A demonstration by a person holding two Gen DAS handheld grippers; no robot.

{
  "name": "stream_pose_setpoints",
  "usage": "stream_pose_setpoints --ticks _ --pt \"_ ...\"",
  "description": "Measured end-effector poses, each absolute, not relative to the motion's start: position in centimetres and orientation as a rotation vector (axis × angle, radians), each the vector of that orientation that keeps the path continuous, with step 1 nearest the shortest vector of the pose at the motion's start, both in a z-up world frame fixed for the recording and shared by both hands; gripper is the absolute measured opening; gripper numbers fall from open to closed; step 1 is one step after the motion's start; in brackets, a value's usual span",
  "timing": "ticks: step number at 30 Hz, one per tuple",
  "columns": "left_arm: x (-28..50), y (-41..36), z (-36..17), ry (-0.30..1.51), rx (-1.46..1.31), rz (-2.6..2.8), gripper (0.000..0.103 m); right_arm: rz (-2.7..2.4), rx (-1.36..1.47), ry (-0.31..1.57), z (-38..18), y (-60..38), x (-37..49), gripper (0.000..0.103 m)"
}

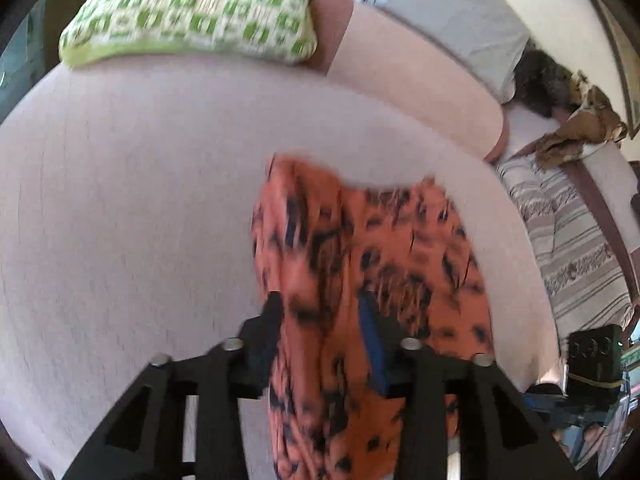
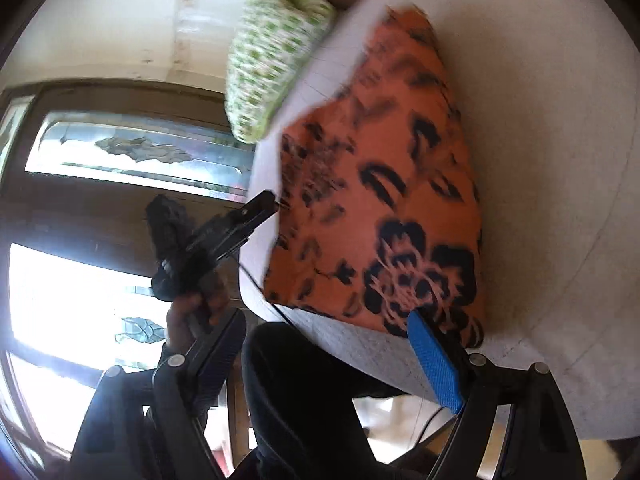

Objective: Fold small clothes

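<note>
Orange flowered cloth (image 2: 384,184) lies partly folded on the pale bed (image 1: 132,208), near the green pillow (image 1: 192,12). Our left gripper (image 1: 320,312) stands half open around the cloth, not pinching. Our right gripper (image 2: 324,336) is wide and empty. Next we likely grab an edge and fold again.

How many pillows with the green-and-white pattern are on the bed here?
1. The green-and-white pillow lies at the far end of the bed, beyond the orange floral garment. Others could lie outside both views.
</note>
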State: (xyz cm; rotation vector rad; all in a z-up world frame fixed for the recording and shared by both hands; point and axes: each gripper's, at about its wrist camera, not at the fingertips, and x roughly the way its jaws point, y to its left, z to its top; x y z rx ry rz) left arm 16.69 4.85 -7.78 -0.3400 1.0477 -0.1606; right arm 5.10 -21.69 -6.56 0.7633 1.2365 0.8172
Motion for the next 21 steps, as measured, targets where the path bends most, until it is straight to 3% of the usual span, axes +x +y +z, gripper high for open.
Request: stream_pose_setpoints --ticks 3,6,11,13,15,21 --pt "20.5 4.3 -8.5 1.060 -0.302 -0.147 0.042 0.776 0.764 1.180 -5.2 -23.3 7.0 0.086" --pt "23.3 4.6 -10.8 1.120 -0.272 -0.106 0.021 0.680 0.773 1.181 -6.2 -24.7 9.7 0.086" --pt "24.5 6.4 -13.3 1.159 -0.325 -0.096 0.023 0.702 0.796 1.276 -9.9 -23.1 13.8 0.086" --pt "24.3 6.7 -12.9 1.148 -0.334 -0.091 0.030 0.636 0.764 1.378 -12.6 -22.2 14.2 0.085" --pt "23.6 6.6 -11.6 1.115 -0.261 -0.056 0.035 0.671 0.746 1.338 -11.7 -22.1 13.8 0.085" --pt "19.1 1.8 -5.2 0.918 -0.176 -0.141 0.033 0.693 0.862 1.282 -10.3 -23.7 13.6 0.085"
